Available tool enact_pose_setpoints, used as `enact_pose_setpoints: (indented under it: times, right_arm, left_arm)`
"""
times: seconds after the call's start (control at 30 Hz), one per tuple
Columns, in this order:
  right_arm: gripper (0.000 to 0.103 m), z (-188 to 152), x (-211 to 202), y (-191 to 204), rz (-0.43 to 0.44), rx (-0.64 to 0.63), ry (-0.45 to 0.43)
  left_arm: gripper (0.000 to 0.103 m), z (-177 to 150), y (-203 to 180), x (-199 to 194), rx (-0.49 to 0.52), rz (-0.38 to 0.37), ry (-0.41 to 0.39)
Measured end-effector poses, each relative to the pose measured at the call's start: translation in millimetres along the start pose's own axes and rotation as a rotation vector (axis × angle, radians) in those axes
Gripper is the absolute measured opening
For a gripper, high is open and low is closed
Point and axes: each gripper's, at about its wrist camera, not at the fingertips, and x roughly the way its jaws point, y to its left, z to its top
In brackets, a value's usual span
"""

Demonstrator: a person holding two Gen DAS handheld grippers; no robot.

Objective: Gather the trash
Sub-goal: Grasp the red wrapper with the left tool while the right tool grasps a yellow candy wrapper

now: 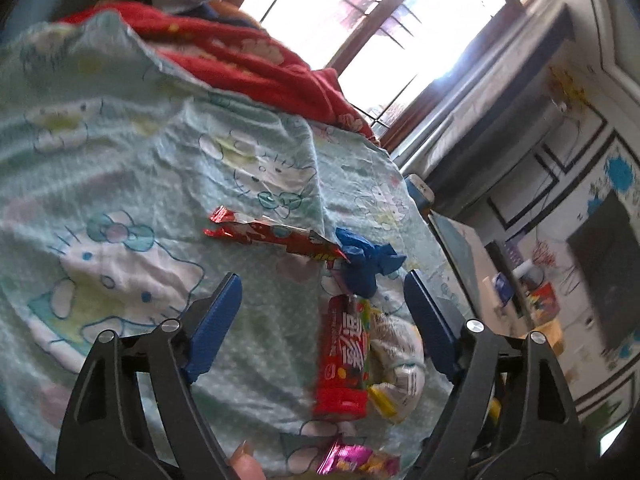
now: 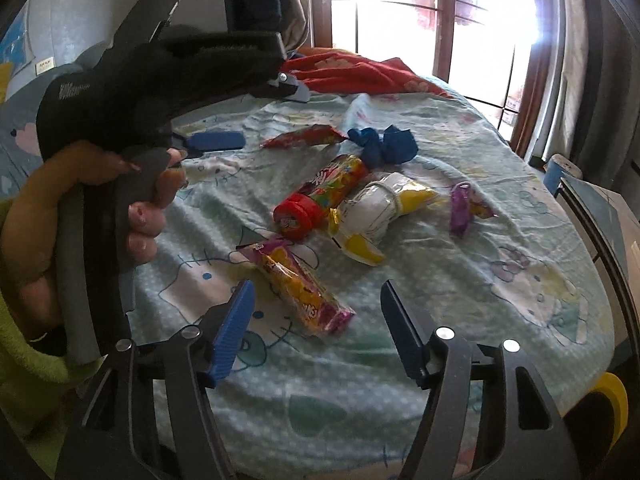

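Six pieces of trash lie uncollected on the bedsheet (image 2: pixel 440 312) around the red candy tube (image 2: pixel 320 196); right gripper (image 2: pixel 316 312), jaws apart and empty, straddles the yellow wrapper (image 2: pixel 296 288) below it; left gripper (image 1: pixel 324 300), likewise open, holds nothing.

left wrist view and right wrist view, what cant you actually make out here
- Left wrist view: pink and yellow foil wrapper cut off by the bottom edge; print on the red candy tube blurred.
- Right wrist view: part of the light green cartoon bedsheet hidden behind the left gripper and hand; yellow round object hidden behind the gripper frame.
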Motion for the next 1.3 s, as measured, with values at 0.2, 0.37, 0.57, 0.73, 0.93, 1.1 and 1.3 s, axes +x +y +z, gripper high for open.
enact_pose_setpoints:
  times: [0.2,0.37,0.57,0.73,0.93,1.1,1.3]
  right_arm:
    - [0.053,0,17,2,0.023,-0.003,0.025]
    - [0.040,-4,25,2,0.035,-0.002,0.045]
    - [0.029,-7,22,-1,0.044,0.004,0.036]
    - [0.028,-11,19,-2,0.050,0.018,0.024]
    - [0.026,-18,12,-4,0.051,0.035,0.017]
    - [0.021,-22,7,-7,0.045,0.054,0.014]
    - [0.016,-25,2,-13,0.041,0.078,0.010]
  left_arm:
    - [0.074,14,14,22,-0.140,-0.060,0.053]
    - [0.074,24,23,43,-0.244,-0.057,0.092]
    - [0.062,27,41,61,-0.378,-0.043,0.109]
    - [0.038,29,52,66,-0.409,-0.019,0.110]
    - [0.013,24,69,65,-0.413,-0.035,0.116]
    - [0.006,15,72,55,-0.387,-0.064,0.100]
    - [0.006,-2,61,31,-0.300,-0.110,0.070]
